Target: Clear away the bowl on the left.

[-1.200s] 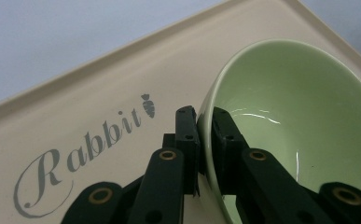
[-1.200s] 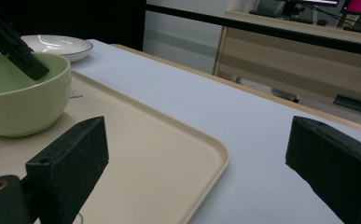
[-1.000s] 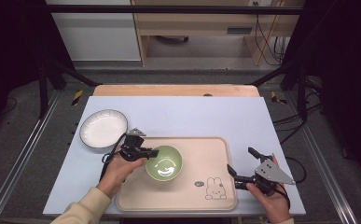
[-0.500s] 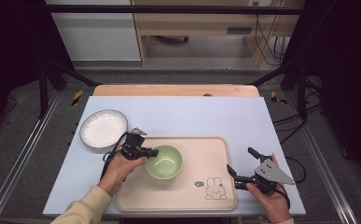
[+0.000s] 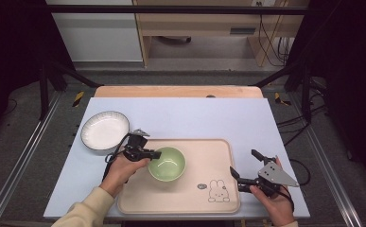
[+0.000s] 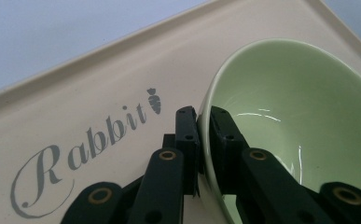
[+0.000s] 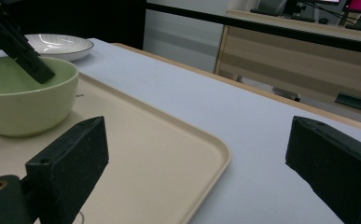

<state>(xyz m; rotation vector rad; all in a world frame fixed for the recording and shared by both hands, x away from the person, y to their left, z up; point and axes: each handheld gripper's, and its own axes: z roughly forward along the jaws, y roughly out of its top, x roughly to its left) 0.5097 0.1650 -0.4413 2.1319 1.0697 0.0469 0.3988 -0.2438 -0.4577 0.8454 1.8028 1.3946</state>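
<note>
Jaws of the left gripper still pinch the green bowl's rim, unmoved; right gripper stays wide.

We see bright, even overhead light on the table, dark surroundings, glare inside the bowl, and blurred near jaws.

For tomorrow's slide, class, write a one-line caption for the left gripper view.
Left gripper shut on the rim of a green bowl sitting on a beige tray printed "Rabbit".
</note>
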